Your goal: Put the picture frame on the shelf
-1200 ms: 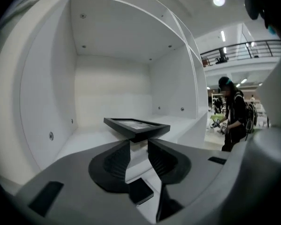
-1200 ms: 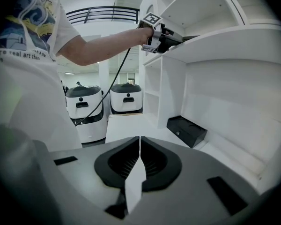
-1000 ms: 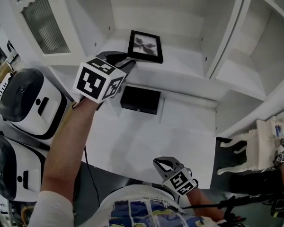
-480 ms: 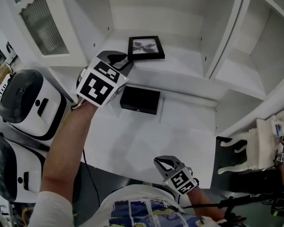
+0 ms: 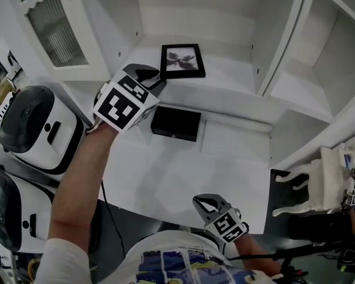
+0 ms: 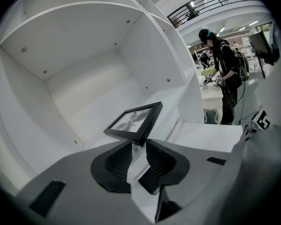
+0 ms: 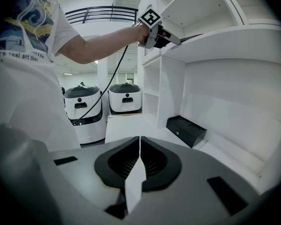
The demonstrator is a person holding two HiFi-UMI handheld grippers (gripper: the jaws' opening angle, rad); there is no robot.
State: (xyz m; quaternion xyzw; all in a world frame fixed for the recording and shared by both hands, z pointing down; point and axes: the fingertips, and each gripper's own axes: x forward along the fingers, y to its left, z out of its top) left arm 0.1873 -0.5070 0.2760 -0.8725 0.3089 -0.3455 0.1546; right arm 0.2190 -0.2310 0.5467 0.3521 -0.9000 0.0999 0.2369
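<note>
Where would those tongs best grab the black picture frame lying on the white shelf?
The black picture frame seems to lie flat on the white shelf, walled behind and beside. So probably pinch its near rail by the corner facing the left gripper, coming in from the open front.

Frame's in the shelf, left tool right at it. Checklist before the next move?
1. Picture frame inside the shelf, back from the front edge: ok.
2. Frame lying flat or leaning: cannot tell.
3. Left tool free of the frame: cannot tell; the near corner sits between the jaw tips.
4. Right tool shut, empty, low and away from the shelf: ok.
5. Black box below the shelf, apart from the left tool: ok.
</note>
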